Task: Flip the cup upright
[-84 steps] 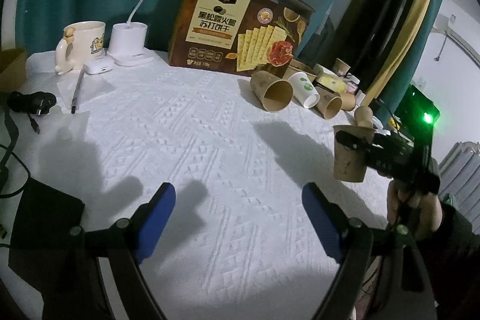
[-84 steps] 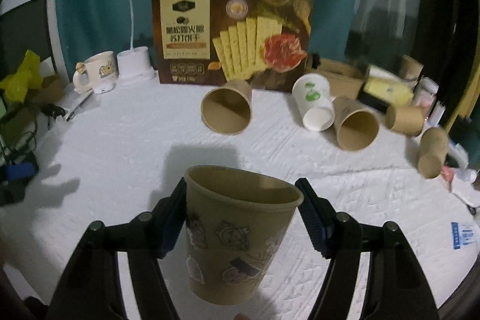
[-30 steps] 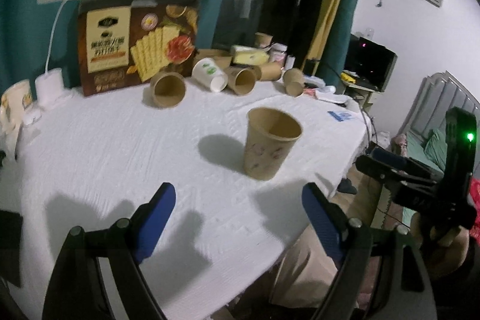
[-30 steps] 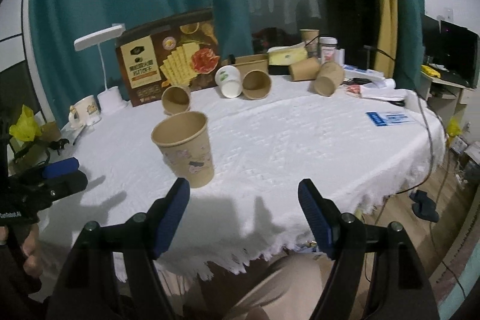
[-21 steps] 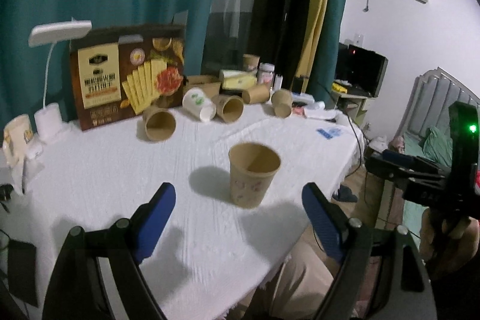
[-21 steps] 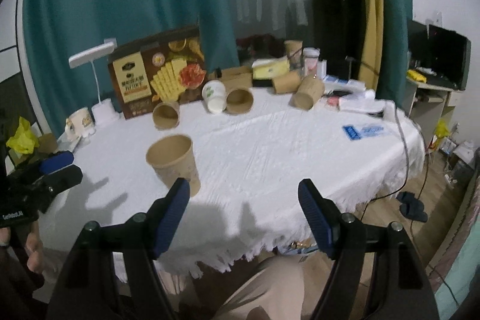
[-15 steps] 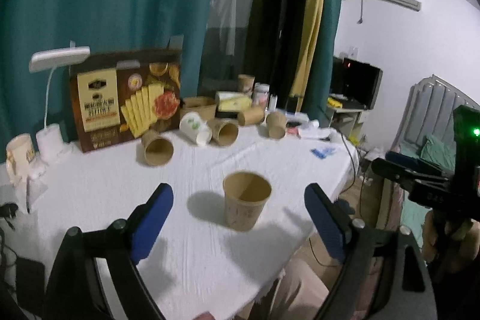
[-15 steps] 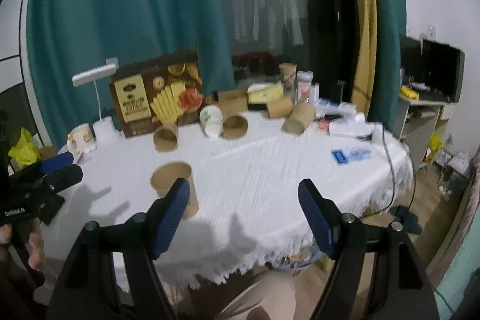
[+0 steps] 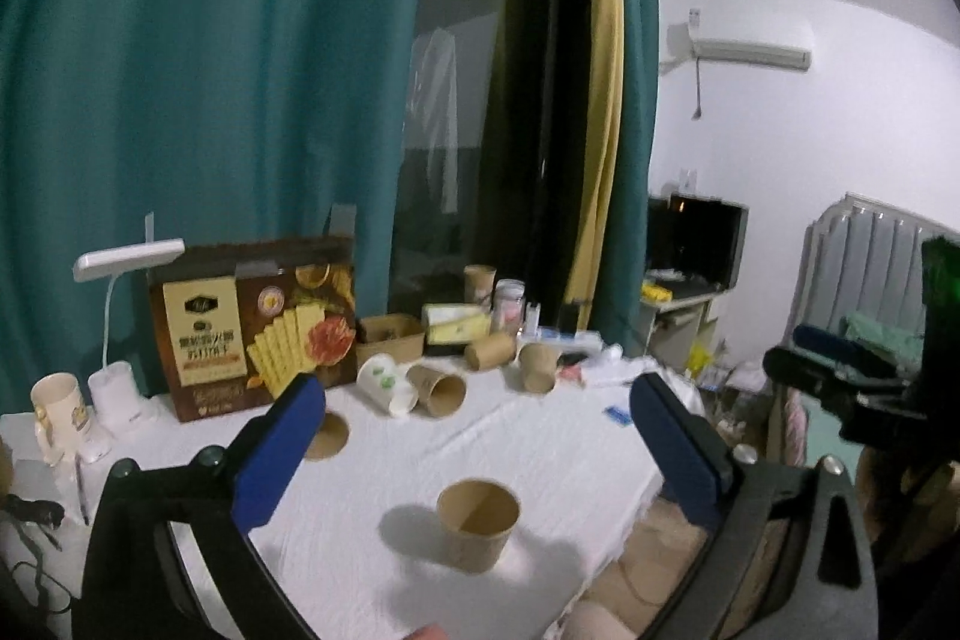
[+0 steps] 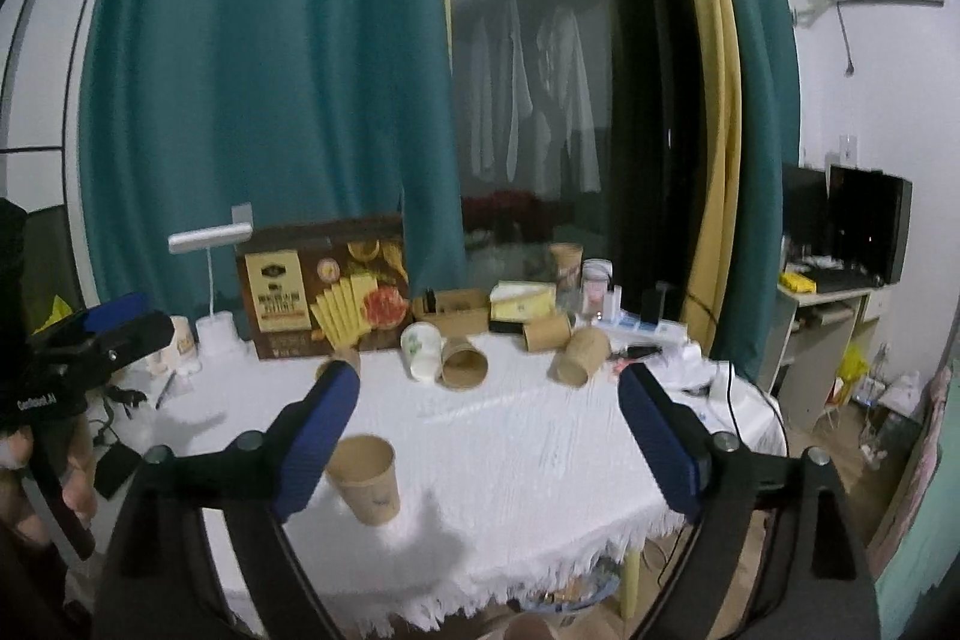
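Cup (image 9: 478, 524) stands upright, mouth up, on the white tablecloth (image 9: 540, 454) near the table's front edge, alone and well apart from the clutter at the back. In the right wrist view the same cup (image 10: 366, 478) sits just beside the left blue pad, not touched by it.

Left gripper (image 9: 477, 451) hangs above the table with its jaws spread wide, having just been opening; nothing is between the pads, and the cup shows below and between them, clear of both. Right gripper (image 10: 489, 439) is likewise wide, its jaws having just been opening, with nothing held. Each gripper appears at the edge of the other's view, gripped by a hand (image 10: 36, 478).

Along the far side of the table lie several tipped paper cups: a white one (image 9: 387, 391) beside a brown one (image 9: 438, 394), with more brown cups (image 9: 537, 367) further right. A cracker box (image 9: 252, 334) stands behind them against a teal curtain (image 9: 240, 100), next to a white desk lamp (image 9: 123, 268) and a cream mug (image 9: 57, 412). A dark window shows what may be hanging clothes, though the view there is dim.
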The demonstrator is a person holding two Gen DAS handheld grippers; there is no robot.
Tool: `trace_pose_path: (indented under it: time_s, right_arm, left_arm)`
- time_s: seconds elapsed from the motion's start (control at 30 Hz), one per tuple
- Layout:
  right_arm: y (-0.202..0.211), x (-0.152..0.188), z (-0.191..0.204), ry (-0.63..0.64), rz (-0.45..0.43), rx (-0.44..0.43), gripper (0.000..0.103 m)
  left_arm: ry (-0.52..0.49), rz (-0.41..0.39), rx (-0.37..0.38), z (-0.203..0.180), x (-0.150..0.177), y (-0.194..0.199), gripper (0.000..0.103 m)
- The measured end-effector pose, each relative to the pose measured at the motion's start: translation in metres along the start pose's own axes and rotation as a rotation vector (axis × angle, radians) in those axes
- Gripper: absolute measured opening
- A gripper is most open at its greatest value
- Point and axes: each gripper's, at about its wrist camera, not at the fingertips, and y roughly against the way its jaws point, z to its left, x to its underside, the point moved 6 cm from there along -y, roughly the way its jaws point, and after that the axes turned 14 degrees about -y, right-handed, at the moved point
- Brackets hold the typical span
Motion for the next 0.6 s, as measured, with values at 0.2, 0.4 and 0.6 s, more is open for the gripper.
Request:
trace_pose_path:
  time_s: [0.2,0.4,0.6]
  right_arm:
    - [0.015,-0.019,0.018,-0.003,-0.053,-0.041,0.096]
    - [0.016,-0.024,0.038,-0.005,-0.062,-0.080,0.097]
    - [0.006,-0.021,0.048,-0.020,-0.036,-0.087,0.098]
  left_arm:
    - [0.000,-0.064,-0.003,0.008,-0.023,0.016,0.102]
    - [-0.028,-0.057,-0.035,0.019,-0.022,0.022,0.102]
    - [-0.008,-0.035,-0.034,0.030,-0.010,0.020,0.102]
